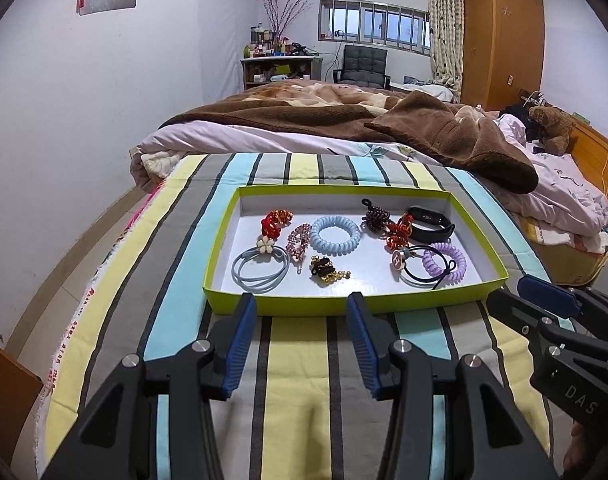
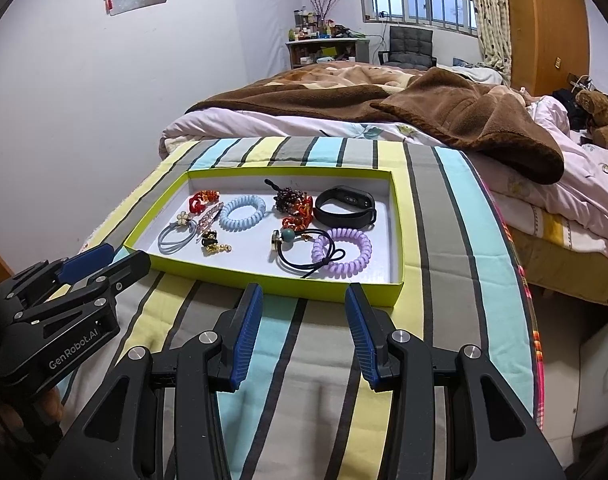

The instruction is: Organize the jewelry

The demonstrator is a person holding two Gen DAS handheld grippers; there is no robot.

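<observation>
A lime-green shallow tray (image 1: 219,276) (image 2: 396,240) sits on a striped cloth and holds several pieces: a blue coil hair tie (image 1: 336,235) (image 2: 243,213), a purple coil hair tie (image 1: 444,263) (image 2: 342,252), a black fitness band (image 1: 430,224) (image 2: 346,206), a flower hair tie (image 1: 259,266), red bead pieces (image 1: 275,222) and a black elastic (image 2: 299,256). My left gripper (image 1: 301,300) is open and empty just before the tray's near rim. My right gripper (image 2: 301,290) is open and empty at the near rim's right part.
The striped cloth (image 1: 295,360) covers a surface that drops off at the left (image 1: 75,320) and right (image 2: 532,320). Behind the tray lies a bed with a brown blanket (image 1: 424,128) and a teddy bear (image 1: 552,128).
</observation>
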